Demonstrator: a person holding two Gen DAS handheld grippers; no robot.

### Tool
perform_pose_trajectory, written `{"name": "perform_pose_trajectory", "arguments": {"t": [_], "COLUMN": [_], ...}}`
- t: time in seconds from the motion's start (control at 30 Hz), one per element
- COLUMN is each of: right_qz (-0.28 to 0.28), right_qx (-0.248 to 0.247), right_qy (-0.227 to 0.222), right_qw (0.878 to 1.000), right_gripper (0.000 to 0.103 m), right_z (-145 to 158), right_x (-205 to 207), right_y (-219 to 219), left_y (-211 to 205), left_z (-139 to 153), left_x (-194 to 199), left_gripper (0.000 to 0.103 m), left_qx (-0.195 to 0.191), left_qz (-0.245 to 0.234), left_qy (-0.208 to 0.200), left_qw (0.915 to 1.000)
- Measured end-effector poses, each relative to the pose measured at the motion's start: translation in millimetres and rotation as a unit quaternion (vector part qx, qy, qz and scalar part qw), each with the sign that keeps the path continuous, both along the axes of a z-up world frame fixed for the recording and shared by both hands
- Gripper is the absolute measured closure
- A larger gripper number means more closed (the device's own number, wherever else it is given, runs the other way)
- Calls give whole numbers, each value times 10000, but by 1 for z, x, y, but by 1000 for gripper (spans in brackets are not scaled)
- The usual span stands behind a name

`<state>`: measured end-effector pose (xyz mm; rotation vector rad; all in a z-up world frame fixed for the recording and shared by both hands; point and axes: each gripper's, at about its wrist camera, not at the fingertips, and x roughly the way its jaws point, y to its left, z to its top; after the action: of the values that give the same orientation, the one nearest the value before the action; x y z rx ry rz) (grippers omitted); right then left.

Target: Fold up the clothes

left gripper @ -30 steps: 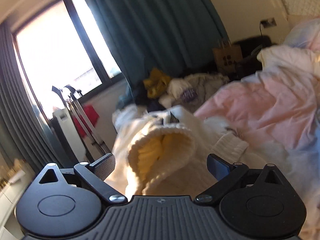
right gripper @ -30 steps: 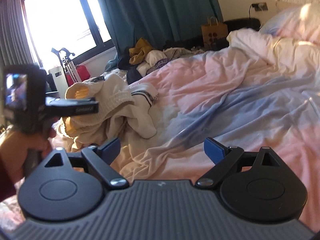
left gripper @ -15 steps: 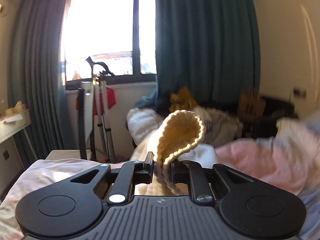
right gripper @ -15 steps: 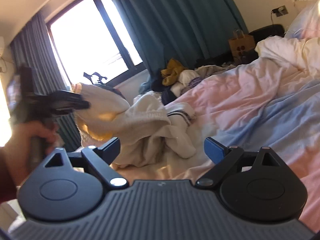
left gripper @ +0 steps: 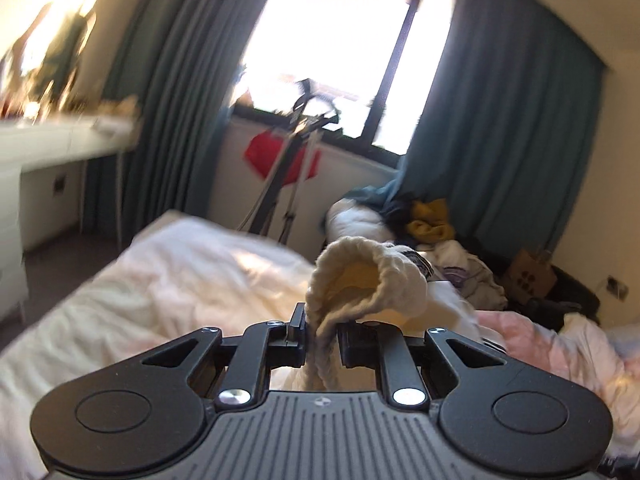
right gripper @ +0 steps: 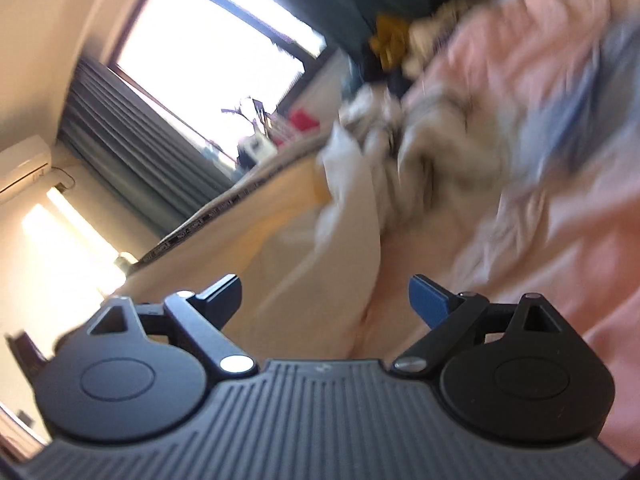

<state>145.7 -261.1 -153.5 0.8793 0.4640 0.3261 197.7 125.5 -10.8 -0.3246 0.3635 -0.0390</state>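
**Sweater cuff caught, other hand waiting**

The left gripper [left gripper: 322, 334] is pinched tight on the knit cuff [left gripper: 352, 280] of a cream sweater [right gripper: 360, 184]; holding the cuff probably helps pull the sleeve out straight; the rest lies bunched on the pink bedsheet [right gripper: 560, 240]; the right gripper [right gripper: 325, 294] is wide apart, holding nothing, likely ready to grab another part.

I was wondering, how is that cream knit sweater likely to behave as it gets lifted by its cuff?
Probably floppy: the sweater's ribbed cuff curls over the shut left gripper, and its body hangs down slack. The chunky knit suggests some weight, so it may stretch and swing. It looks unlikely to slip, since the thick rib is pinched firmly. The right gripper is open and empty.
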Motion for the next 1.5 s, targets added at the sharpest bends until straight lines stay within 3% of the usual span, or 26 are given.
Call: {"name": "perform_pose_trajectory", "arguments": {"t": [0.1, 0.2, 0.4, 0.5, 0.57, 0.63, 0.77, 0.87, 0.93, 1.0, 1.07, 1.23, 1.37, 1.5], "right_qz": [324, 714, 1107, 1405, 1443, 1334, 1271, 1337, 1349, 1389, 1485, 1881, 2483, 2888], "right_qx": [33, -2, -217, -200, -238, -233, -172, -106, -88, -120, -145, 9, 149, 158], "right_qy": [158, 231, 548, 444, 353, 325, 245, 102, -47, -192, -288, -482, -726, -799], "right_qw": [9993, 9972, 9921, 9889, 9886, 9903, 9914, 9909, 9908, 9900, 9884, 9810, 9658, 9539], "right_gripper": [22, 27, 28, 29, 46, 53, 61, 71, 76, 80, 81, 88, 91, 94], "right_z": [-7, -13, -37, -43, -45, -48, -48, -35, -25, -14, -6, 6, 20, 19], "right_x": [13, 32, 75, 85, 90, 93, 91, 81, 75, 68, 64, 51, 43, 44], "right_y": [17, 40, 74, 90, 95, 96, 97, 98, 98, 100, 104, 120, 159, 202], "left_y": [24, 36, 53, 58, 62, 65, 70, 77, 84, 91, 94, 103, 131, 152], "left_z": [-13, -32, -64, -75, -81, -86, -94, -94, -92, -88, -78, -33, 3, 4], "left_x": [16, 19, 31, 37, 42, 47, 53, 60, 68, 78, 88, 104, 128, 162], "left_gripper": [86, 85, 79, 73, 66, 62, 45, 43, 45, 61, 85, 89, 89, 89], "left_qx": [-207, -188, -301, -375, -482, -613, -846, -1117, -1308, -1472, -1408, -1046, -868, -314], "left_qz": [67, 118, 189, 224, 276, 287, 237, 304, 457, 534, 468, 319, 590, 857], "left_qy": [140, 235, 468, 533, 575, 616, 658, 656, 701, 762, 806, 666, 744, 1070], "left_qw": [9997, 9995, 9983, 9976, 9968, 9958, 9940, 9911, 9879, 9847, 9856, 9918, 9917, 9901]}}
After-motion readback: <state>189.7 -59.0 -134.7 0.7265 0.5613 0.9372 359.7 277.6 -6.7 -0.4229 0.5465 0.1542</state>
